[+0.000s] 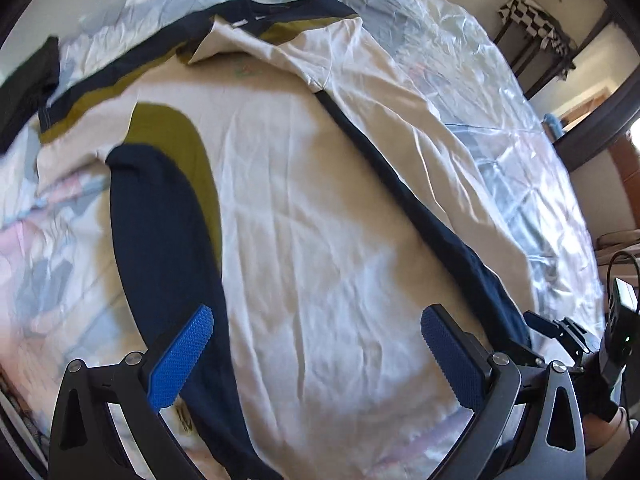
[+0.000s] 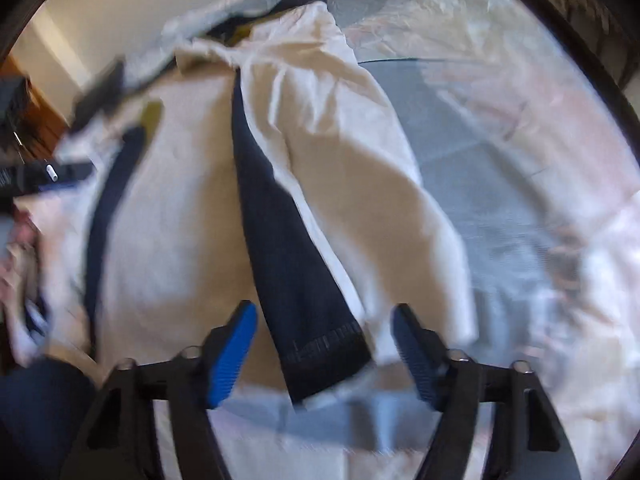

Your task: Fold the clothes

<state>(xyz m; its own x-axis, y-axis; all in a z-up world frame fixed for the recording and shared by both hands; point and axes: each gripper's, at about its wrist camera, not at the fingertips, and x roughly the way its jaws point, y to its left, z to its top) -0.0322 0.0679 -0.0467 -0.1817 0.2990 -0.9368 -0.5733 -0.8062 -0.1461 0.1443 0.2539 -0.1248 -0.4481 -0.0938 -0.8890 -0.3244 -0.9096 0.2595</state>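
A white shirt (image 1: pixel 312 200) with navy and olive sleeves lies spread flat on the bed. Its left sleeve (image 1: pixel 160 220) curves down along the body, and the right navy sleeve (image 1: pixel 404 184) lies folded diagonally over it. My left gripper (image 1: pixel 318 314) hovers open above the shirt's lower body, with only flat cloth under its blue pads (image 1: pixel 182 356). My right gripper (image 2: pixel 324 312) is open too. The navy sleeve's cuff (image 2: pixel 324 344) lies between its pads (image 2: pixel 234 344) without touching either one. The white shirt (image 2: pixel 176 220) looks blurred in the right wrist view.
A pastel patterned quilt (image 1: pixel 500 128) covers the bed under the shirt. A black garment (image 1: pixel 28 84) lies at the quilt's far left edge. A rack with a checkered cloth (image 1: pixel 532 20) stands by the wall, and a black device with cables (image 1: pixel 620 312) is at the right.
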